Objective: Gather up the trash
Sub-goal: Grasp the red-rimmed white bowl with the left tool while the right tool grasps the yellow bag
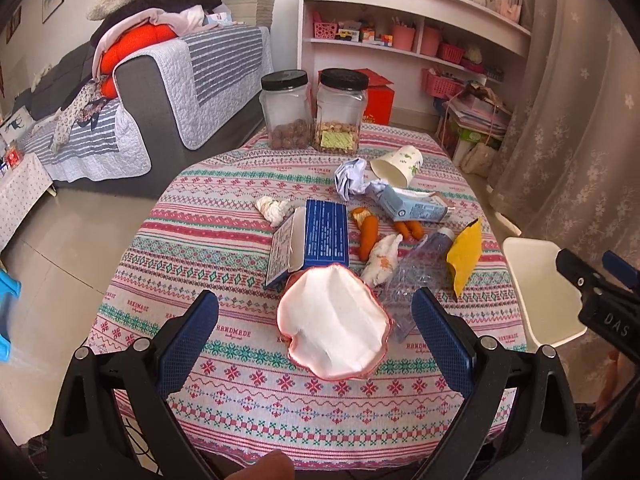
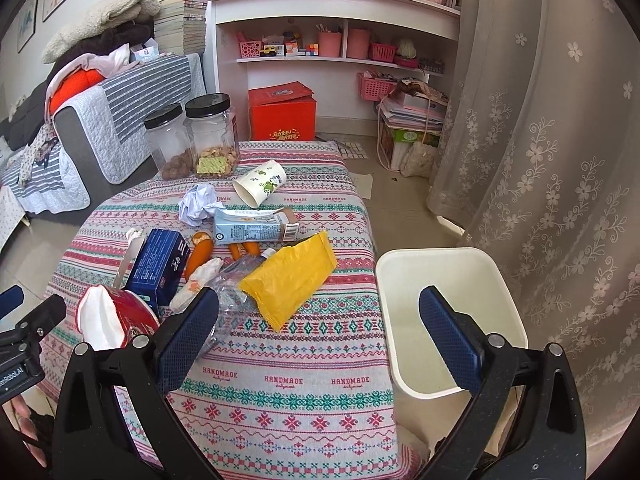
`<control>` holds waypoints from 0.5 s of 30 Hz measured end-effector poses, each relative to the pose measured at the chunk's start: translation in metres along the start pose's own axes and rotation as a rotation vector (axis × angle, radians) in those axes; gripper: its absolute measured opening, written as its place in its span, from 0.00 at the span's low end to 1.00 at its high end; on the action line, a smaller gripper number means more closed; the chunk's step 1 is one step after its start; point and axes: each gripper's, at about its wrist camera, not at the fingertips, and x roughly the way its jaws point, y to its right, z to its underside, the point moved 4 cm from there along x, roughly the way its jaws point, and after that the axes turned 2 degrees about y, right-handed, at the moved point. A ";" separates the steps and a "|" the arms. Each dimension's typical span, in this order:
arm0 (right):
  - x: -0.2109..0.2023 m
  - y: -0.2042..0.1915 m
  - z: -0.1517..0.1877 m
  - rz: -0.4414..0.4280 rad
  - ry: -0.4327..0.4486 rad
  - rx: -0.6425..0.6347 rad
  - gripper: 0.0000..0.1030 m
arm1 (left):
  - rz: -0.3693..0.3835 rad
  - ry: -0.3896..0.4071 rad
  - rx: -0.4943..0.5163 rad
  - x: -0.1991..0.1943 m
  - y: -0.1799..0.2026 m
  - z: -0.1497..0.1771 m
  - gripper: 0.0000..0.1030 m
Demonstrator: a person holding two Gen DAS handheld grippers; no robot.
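Trash lies on the patterned tablecloth [image 1: 248, 392]: a red paper bowl [image 1: 334, 324] on its side, a blue carton [image 1: 316, 236], a yellow wrapper [image 2: 290, 276], a crushed plastic bottle [image 1: 416, 268], a milk carton [image 2: 252, 230], a paper cup [image 2: 260, 182], crumpled paper [image 2: 196, 204] and tissues [image 1: 382, 260]. My left gripper [image 1: 316, 338] is open, its fingers either side of the bowl. My right gripper [image 2: 320, 336] is open and empty, between the wrapper and a white bin [image 2: 448, 320] beside the table.
Two black-lidded jars [image 1: 286, 110] of nuts stand at the table's far edge. Orange carrot-like pieces [image 1: 368, 236] lie among the trash. A sofa [image 1: 160, 92] is at left, shelves [image 2: 340, 28] behind, a curtain [image 2: 560, 140] at right.
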 end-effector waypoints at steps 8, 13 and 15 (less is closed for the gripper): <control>0.009 0.023 0.008 0.002 -0.060 0.057 0.93 | -0.017 -0.085 -0.003 0.029 0.013 0.033 0.92; 0.037 0.012 0.014 -0.025 -0.140 0.117 0.93 | 0.003 -0.166 -0.029 0.063 0.019 0.047 0.92; 0.051 0.006 0.018 -0.046 -0.180 0.145 0.93 | -0.031 -0.172 -0.025 0.075 0.020 0.049 0.92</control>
